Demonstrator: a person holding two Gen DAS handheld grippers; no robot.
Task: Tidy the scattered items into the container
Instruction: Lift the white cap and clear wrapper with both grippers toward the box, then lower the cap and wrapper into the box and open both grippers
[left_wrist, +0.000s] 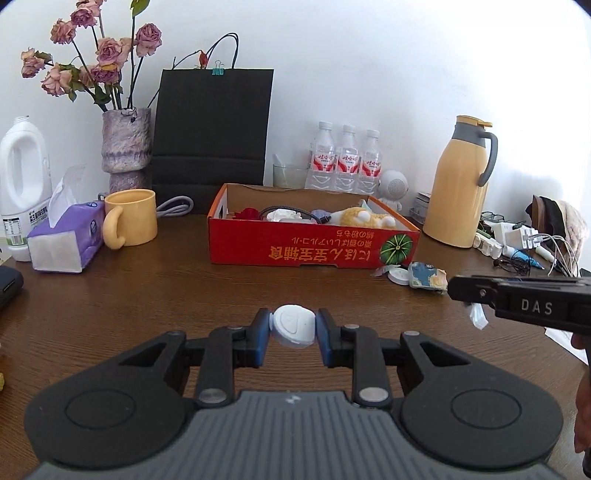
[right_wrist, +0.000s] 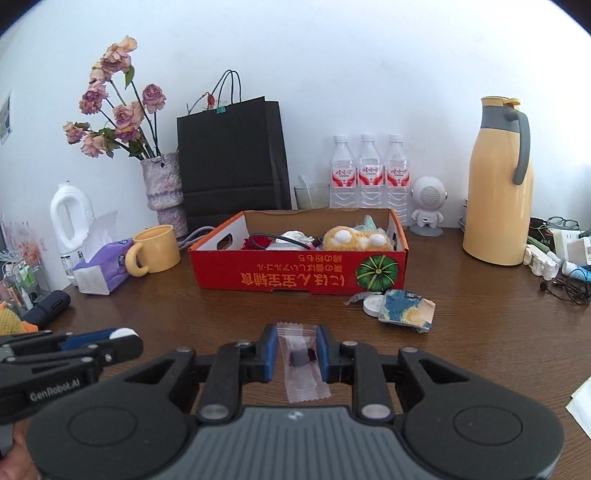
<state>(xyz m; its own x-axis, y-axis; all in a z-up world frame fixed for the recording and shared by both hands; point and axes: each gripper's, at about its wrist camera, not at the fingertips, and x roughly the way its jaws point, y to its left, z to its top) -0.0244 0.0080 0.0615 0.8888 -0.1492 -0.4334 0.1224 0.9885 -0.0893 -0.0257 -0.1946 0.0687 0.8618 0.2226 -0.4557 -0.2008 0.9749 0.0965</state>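
Observation:
My left gripper is shut on a white oval cap-like object, held above the wooden table. My right gripper is shut on a clear-wrapped purple candy. Ahead of both stands the open red cardboard box, also the red cardboard box, holding a yellow plush toy, a red item and a cable. A white round disc and a crumpled blue-and-cream packet lie on the table by the box's front right corner. The right gripper shows at the left wrist view's right edge.
A yellow mug, purple tissue pack, white jug and flower vase stand left. A black paper bag, three water bottles, a yellow thermos and tangled chargers line the back and right.

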